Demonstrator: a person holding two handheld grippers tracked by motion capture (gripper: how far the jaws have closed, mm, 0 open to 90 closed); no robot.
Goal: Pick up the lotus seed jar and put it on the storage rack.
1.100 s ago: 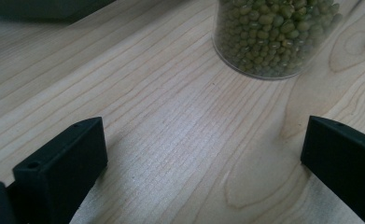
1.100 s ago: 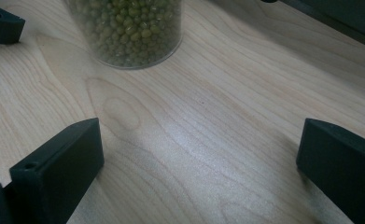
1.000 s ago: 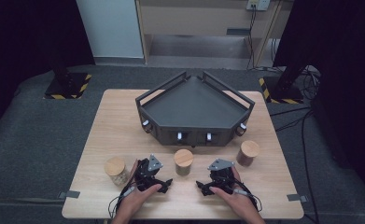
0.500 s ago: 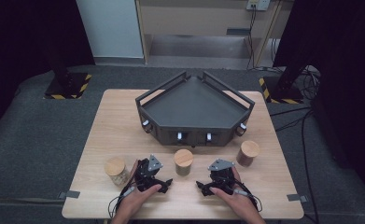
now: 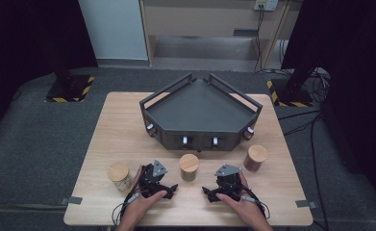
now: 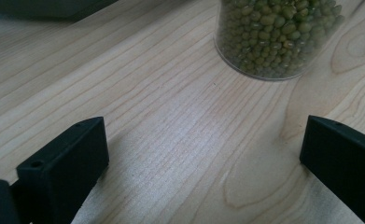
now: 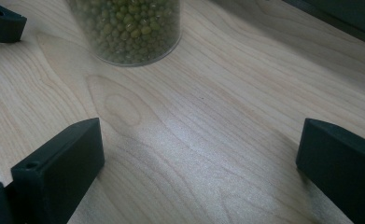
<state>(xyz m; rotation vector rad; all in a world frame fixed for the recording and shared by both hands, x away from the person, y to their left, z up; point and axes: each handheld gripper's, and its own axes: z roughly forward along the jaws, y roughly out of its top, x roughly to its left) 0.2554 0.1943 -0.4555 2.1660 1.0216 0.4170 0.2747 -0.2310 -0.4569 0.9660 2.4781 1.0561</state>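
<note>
Three cork-lidded jars stand on the wooden table (image 5: 118,120). The middle jar (image 5: 189,166) holds green beans (image 6: 276,35) (image 7: 126,28) and sits between my two grippers. My left gripper (image 5: 165,188) rests on the table just left of it, jaws wide open with bare wood between them (image 6: 203,154). My right gripper (image 5: 213,191) rests just right of that jar, also wide open and holding nothing (image 7: 199,158). A pale jar (image 5: 119,176) stands left of my left hand. A brown jar (image 5: 255,158) stands at the right. A jaw of the left gripper (image 7: 0,21) shows in the right gripper view's top left corner.
A dark angular tray (image 5: 200,108) with raised rails and small knobs on its front wall takes up the far middle of the table. Cables (image 5: 301,120) run over the grey floor at the right. Black stands with striped bases (image 5: 65,91) flank the table.
</note>
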